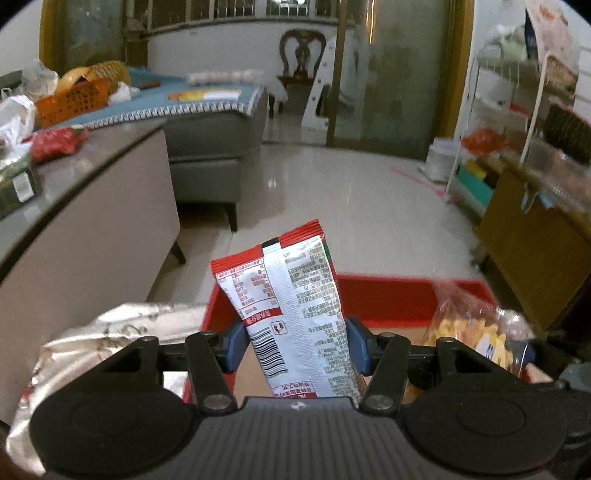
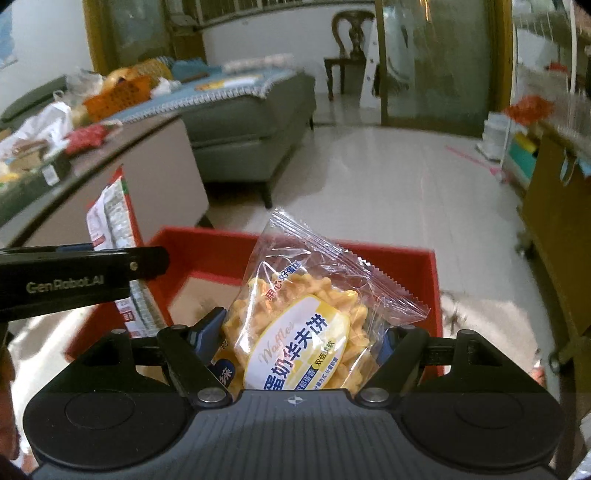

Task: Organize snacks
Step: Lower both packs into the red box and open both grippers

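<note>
left wrist: left gripper (image 1: 297, 345) clamps red packet (image 1: 291, 310), right gripper (image 2: 303, 347) waffles (image 2: 306, 332); tiled floor (image 1: 332, 184), blurry

A tiled living room with a sofa, a cabinet and glass doors

A glossy pale tiled floor (image 1: 332, 184) fills the middle, catching reflected light. On the left stands a beige cabinet with a grey top (image 1: 92, 206); beyond it sits a grey sofa (image 1: 214, 147) under a blue fringed cover (image 1: 177, 99). At the far wall a dark carved wooden chair (image 1: 302, 55) stands below a barred window (image 1: 236, 11). Glass sliding doors (image 1: 391, 74) close the far right, with a white wire rack (image 1: 517, 122) and a wooden cabinet (image 1: 532, 251) nearer on the right.
</note>
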Available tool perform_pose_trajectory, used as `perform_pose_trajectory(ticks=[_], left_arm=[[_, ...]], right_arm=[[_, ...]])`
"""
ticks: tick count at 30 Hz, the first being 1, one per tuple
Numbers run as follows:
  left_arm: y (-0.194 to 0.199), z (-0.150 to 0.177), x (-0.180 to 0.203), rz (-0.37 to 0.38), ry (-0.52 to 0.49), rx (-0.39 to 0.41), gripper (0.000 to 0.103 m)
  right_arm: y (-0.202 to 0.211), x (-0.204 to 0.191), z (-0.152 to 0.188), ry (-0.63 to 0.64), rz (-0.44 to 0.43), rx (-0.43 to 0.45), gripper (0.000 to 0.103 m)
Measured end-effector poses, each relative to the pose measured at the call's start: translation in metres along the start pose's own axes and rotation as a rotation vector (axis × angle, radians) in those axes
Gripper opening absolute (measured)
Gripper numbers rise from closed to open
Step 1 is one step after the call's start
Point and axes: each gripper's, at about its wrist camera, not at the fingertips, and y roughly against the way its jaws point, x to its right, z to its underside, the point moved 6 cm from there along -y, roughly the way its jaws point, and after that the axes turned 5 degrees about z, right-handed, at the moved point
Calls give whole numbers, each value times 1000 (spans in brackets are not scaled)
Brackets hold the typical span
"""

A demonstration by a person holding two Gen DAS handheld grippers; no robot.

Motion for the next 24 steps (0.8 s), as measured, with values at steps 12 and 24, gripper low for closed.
perform_pose_trajectory(ticks=[12, 24], left_arm=[[-17, 16, -7, -38, 12, -70, 50], [29, 9, -20, -32, 46, -34, 55]], right_arm=[[-29, 2, 12, 33, 34, -53, 83], [10, -5, -1, 123, 123, 28, 85]])
